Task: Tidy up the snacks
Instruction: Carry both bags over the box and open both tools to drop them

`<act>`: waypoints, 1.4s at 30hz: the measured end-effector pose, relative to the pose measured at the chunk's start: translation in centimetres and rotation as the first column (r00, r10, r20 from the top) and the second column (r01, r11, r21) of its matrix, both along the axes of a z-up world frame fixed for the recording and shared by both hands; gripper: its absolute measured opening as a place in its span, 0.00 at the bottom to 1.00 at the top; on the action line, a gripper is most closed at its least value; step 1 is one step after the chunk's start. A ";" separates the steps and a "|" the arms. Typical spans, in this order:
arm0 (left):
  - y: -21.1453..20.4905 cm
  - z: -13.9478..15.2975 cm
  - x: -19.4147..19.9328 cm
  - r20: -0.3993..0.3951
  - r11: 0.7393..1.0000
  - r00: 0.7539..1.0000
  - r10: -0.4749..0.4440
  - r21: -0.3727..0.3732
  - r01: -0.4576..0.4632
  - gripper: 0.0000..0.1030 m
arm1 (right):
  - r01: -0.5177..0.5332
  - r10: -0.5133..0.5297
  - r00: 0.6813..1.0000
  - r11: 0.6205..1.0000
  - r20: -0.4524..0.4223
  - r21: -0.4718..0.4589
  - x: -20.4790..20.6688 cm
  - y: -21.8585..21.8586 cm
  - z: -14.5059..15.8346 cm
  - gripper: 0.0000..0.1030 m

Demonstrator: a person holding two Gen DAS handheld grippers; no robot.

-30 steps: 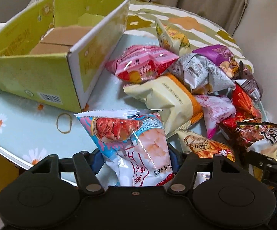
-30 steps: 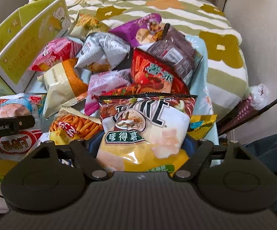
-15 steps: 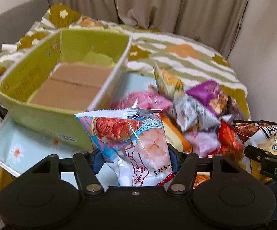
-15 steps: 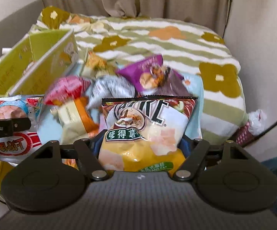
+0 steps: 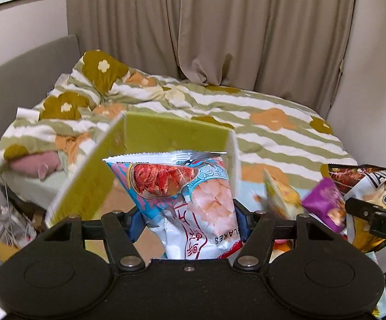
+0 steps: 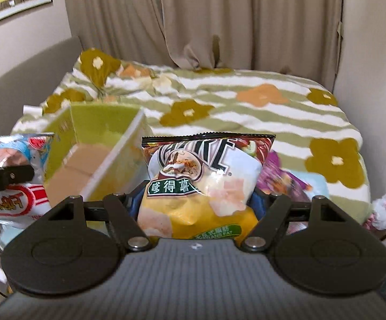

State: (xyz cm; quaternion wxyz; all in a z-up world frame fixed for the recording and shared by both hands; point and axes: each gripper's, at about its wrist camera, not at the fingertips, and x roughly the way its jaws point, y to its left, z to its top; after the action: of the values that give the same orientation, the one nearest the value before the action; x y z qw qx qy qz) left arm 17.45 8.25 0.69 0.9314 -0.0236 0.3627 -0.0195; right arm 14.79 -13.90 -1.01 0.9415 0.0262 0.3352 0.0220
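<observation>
My left gripper (image 5: 188, 224) is shut on a blue and pink prawn flakes bag (image 5: 182, 186), held upright above the near end of the open yellow-green cardboard box (image 5: 91, 186). My right gripper (image 6: 197, 208) is shut on a yellow and brown potato chip bag (image 6: 203, 170), held up just right of the box (image 6: 99, 138). The box shows a bare brown floor. The prawn bag (image 6: 14, 202) also appears at the left of the right wrist view. Low on the right lie blurred loose snacks, among them a purple bag (image 5: 323, 202) and a yellow bag (image 5: 281, 197).
Behind the box is a bed with a green-striped flower quilt (image 5: 273, 133) and a pink pillow (image 5: 32, 165). A grey headboard (image 5: 32, 64) runs along the left, beige curtains (image 5: 219, 26) hang behind, and a wall (image 5: 374, 80) closes the right side.
Both grippers have risen and tipped upward, each keeping its bag. The snack pile has dropped to the lower edge of both views. The box now sits close under the bags.
</observation>
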 end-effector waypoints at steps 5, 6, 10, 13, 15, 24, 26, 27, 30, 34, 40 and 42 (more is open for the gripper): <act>4.6 0.5 4.6 0.006 0.999 0.998 -0.055 0.003 0.055 0.66 | 0.028 -0.028 1.000 0.999 0.004 0.020 3.8 5.1 1.1 0.86; 5.4 0.4 5.6 0.004 0.998 0.998 -0.066 0.005 0.066 0.66 | 0.034 -0.034 0.999 0.999 -0.002 0.029 4.6 6.1 1.2 0.86; 7.9 -0.5 9.4 -0.020 0.993 0.993 -0.119 -0.005 0.119 0.67 | 0.054 -0.053 0.998 0.997 -0.015 0.049 7.8 9.8 1.5 0.86; 8.8 -1.4 12.2 -0.047 0.986 0.984 -0.169 -0.005 0.169 0.67 | 0.084 -0.082 0.996 0.995 -0.028 0.057 9.9 12.3 1.4 0.86; 8.9 -2.2 13.9 -0.062 0.978 0.977 -0.206 0.005 0.207 0.67 | 0.110 -0.107 0.993 0.991 -0.040 0.073 11.0 13.5 1.2 0.86; 8.0 -7.0 18.7 -0.155 0.951 0.941 -0.301 0.015 0.307 0.70 | 0.181 -0.175 0.980 0.982 -0.094 0.053 14.5 16.3 -0.8 0.86; 8.0 -7.6 19.3 -0.173 0.949 0.936 -0.308 0.009 0.314 0.87 | 0.183 -0.178 0.979 0.982 -0.100 0.048 15.0 16.4 -1.2 0.86; 8.0 -7.6 19.3 -0.172 0.951 0.937 -0.303 0.012 0.309 0.94 | 0.182 -0.177 0.979 0.982 -0.103 0.047 15.4 16.6 -1.4 0.86; 8.4 -7.5 18.9 -0.165 0.956 0.944 -0.286 0.019 0.293 0.95 | 0.176 -0.170 0.979 0.983 -0.117 0.045 16.2 16.4 -1.9 0.86; 9.1 -6.8 17.9 -0.166 0.964 0.952 -0.257 0.027 0.265 0.96 | 0.156 -0.149 0.981 0.986 -0.124 0.051 16.6 16.4 -2.2 0.86; 10.1 -5.4 16.2 -0.140 0.977 0.970 -0.201 0.039 0.208 0.96 | 0.072 -0.066 0.992 0.996 -0.109 0.061 17.7 17.2 -1.9 0.86; 10.2 -5.1 15.9 -0.142 0.980 0.972 -0.185 0.044 0.193 0.96 | 0.051 -0.046 0.993 0.998 -0.107 0.047 18.5 17.7 -2.0 0.86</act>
State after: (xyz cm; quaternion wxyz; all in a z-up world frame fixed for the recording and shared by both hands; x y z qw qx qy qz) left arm 33.38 18.46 -4.41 0.8985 0.0364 0.4268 -0.0958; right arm 33.33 3.76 -3.00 0.9218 0.0585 0.3833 0.0060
